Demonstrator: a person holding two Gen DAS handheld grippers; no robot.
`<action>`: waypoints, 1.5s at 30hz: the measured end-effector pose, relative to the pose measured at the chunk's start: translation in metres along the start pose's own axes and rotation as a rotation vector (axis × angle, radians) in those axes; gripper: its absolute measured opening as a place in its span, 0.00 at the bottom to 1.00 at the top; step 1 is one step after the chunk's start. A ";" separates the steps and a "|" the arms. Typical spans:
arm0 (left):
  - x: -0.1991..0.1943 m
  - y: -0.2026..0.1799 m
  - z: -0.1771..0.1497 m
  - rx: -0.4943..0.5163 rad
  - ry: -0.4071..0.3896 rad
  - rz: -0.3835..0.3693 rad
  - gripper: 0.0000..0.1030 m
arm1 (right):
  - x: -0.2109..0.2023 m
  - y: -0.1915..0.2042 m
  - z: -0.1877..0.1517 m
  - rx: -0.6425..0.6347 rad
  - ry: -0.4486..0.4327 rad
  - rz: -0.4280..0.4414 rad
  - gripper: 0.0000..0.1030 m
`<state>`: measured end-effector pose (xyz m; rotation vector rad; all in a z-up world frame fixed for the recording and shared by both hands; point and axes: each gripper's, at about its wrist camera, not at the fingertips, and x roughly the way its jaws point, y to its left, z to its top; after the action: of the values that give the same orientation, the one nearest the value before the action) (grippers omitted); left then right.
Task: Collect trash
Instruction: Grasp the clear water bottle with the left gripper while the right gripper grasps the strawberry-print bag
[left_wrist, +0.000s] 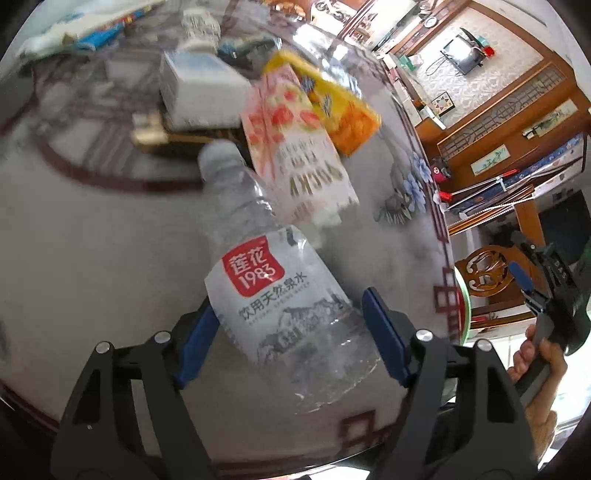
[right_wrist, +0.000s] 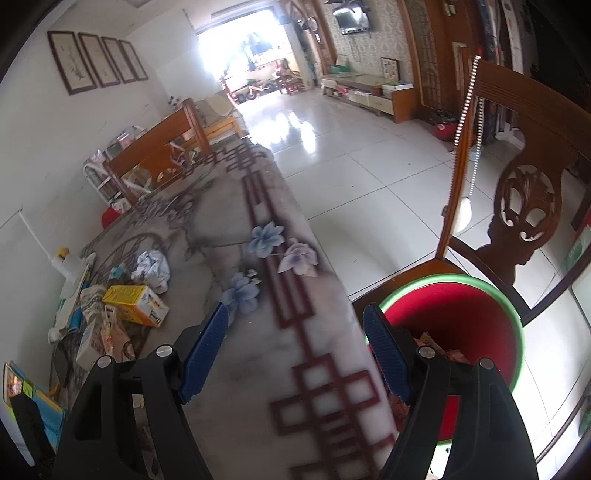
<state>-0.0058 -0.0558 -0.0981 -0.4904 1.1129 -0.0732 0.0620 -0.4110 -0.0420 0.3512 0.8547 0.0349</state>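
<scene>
1. Plastic water bottle (left_wrist: 280, 295) lies on its side on the marble-patterned worktop (left_wrist: 92, 258), its lower body between the blue pads of the left claw (left_wrist: 291, 332); the long axis runs from the claw up and away, white cap end farthest from it.
2. Left claw stands wide: the left pad sits at or against the label's edge, while the right pad shows a gap to the bottle. No firm grip can be read; the bottle looks bracketed, not pinched.
3. Right claw (right_wrist: 295, 350) is open and empty, hanging over the worktop's edge. Just right of it, off the worktop, a red bin with a green rim (right_wrist: 480, 317) rests on a carved wooden chair (right_wrist: 524, 206), some wrappers already inside.
4. Left hand is plainly the nearer to the bottle; the bin lies beyond the worktop's edge, to the bottle's right.
5. Bottle label reads "莲花 1983" on a red badge, with "饮用天然泉水" beneath. Behind the bottle's cap end, a pink box (left_wrist: 295, 147) with strawberry artwork shows partial lettering, seemingly "UCKY". A yellow carton (left_wrist: 340, 107) lies beyond it.
6. Crumpled paper (right_wrist: 151, 269) remains farther along the worktop from the bottle.
</scene>
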 end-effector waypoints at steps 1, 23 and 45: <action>-0.006 0.004 0.002 0.021 -0.009 0.018 0.71 | 0.001 0.002 -0.001 -0.004 0.004 0.002 0.71; -0.013 0.074 0.004 -0.093 -0.059 0.012 0.52 | 0.039 0.138 -0.032 -0.328 0.073 0.130 0.78; -0.021 0.080 0.004 -0.105 -0.072 -0.016 0.51 | 0.152 0.259 -0.066 -0.435 0.373 0.200 0.80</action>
<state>-0.0263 0.0226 -0.1123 -0.5918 1.0456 -0.0104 0.1415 -0.1220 -0.1104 0.0157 1.1472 0.4778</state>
